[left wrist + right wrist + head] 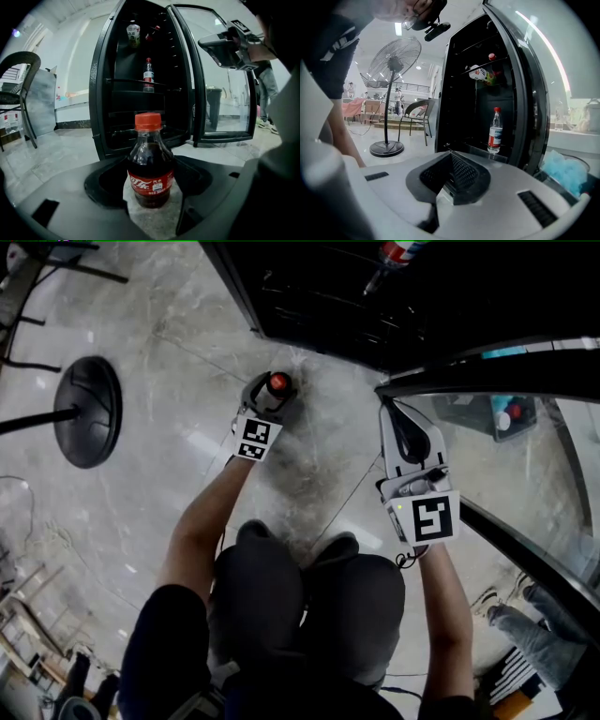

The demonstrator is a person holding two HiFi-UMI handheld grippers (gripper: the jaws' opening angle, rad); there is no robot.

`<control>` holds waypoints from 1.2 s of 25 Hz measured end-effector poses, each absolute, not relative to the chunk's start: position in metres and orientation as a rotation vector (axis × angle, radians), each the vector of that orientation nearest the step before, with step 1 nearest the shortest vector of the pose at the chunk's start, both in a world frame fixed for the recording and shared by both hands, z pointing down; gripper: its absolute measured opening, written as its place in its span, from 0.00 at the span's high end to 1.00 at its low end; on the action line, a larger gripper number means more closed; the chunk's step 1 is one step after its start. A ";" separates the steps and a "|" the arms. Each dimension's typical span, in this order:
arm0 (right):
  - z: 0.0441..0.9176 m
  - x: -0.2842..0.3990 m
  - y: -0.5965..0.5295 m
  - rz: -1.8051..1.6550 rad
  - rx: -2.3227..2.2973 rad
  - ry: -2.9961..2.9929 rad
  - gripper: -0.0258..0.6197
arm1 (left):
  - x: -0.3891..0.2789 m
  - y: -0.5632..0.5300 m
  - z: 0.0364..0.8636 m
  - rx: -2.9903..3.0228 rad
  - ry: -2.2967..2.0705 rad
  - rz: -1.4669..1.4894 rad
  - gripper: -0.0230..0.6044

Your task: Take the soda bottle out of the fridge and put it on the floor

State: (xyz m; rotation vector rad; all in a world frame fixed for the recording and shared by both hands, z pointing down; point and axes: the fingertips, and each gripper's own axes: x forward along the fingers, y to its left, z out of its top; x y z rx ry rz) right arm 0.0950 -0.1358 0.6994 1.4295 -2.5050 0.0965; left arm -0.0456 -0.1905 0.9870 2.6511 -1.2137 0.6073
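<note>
Just in front of the open fridge (pixel 105 93), the soda bottle (pixel 150 159) stands upright with its base on the pale marble floor (pixel 187 334); its cap is red, its label red, its contents dark. Around it sit the left tongs (pixel 151 185), one jaw against each side of the bottle's body, clamped on it low to the floor; from the head view only the red cap shows between the jaw tips, a little way out from the fridge's open front.

To the right of the fridge's opening, the glass door (pixel 220 93) stands swung wide; the right tongs (pixel 451 180) hang beside that door's edge, jaws drawn together with nothing between them, well apart from the soda bottle.

Inside the fridge, a clear bottle (pixel 495 131) with a red cap and a red-and-white label stands upright on a middle shelf; above it, on a higher shelf, a bottle with a green label (pixel 133 33) stands near the top, and another beside it lies tilted.

Off to the left of the fridge, well away from it, a pedestal fan (pixel 393 61) stands on its round dark base; a chair (pixel 417 110) sits between the fan and the fridge.
</note>
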 end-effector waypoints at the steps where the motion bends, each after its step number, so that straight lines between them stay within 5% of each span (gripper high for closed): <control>1: 0.700 0.094 -0.136 0.096 1.427 -2.510 0.93 | -0.046 -0.189 0.987 2.658 -1.219 0.605 0.47; 30: 0.741 0.085 -0.131 0.173 1.395 -2.491 0.93 | -0.067 -0.142 0.944 2.810 -1.123 0.580 0.47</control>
